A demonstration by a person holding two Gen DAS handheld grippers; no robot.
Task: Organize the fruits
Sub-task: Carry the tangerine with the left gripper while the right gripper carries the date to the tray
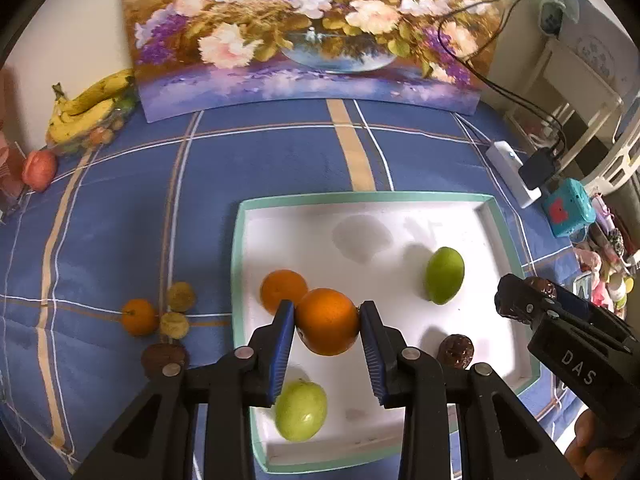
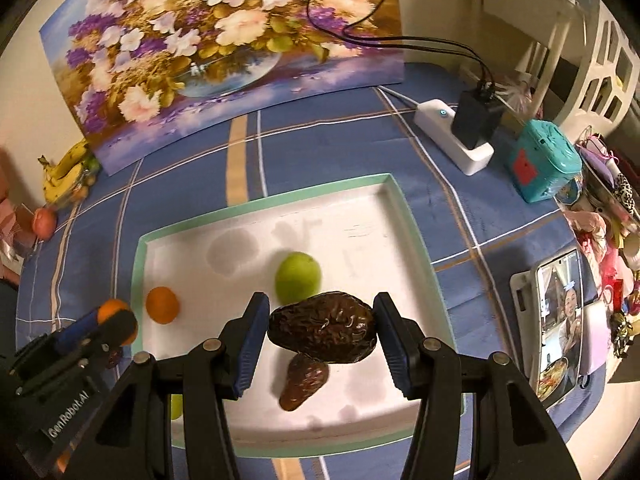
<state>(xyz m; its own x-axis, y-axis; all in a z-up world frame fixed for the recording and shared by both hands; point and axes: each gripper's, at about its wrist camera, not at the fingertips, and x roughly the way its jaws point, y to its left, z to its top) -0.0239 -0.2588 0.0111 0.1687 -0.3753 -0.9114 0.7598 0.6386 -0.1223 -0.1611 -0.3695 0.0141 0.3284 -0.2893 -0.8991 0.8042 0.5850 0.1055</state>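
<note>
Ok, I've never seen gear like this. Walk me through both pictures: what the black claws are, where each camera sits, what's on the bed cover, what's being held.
No robot here: a person holds a two-finger tool in each hand. Each picture comes from a fisheye camera on one tool, looking along its fingers. The left tool grips an orange; the right tool grips a dark wrinkled fruit. Both hang over a white tray on a blue checked cloth. The tray holds two green fruits, another orange and a second dark fruit. More small fruit lies left of the tray, bananas sit by a flower painting.
</note>
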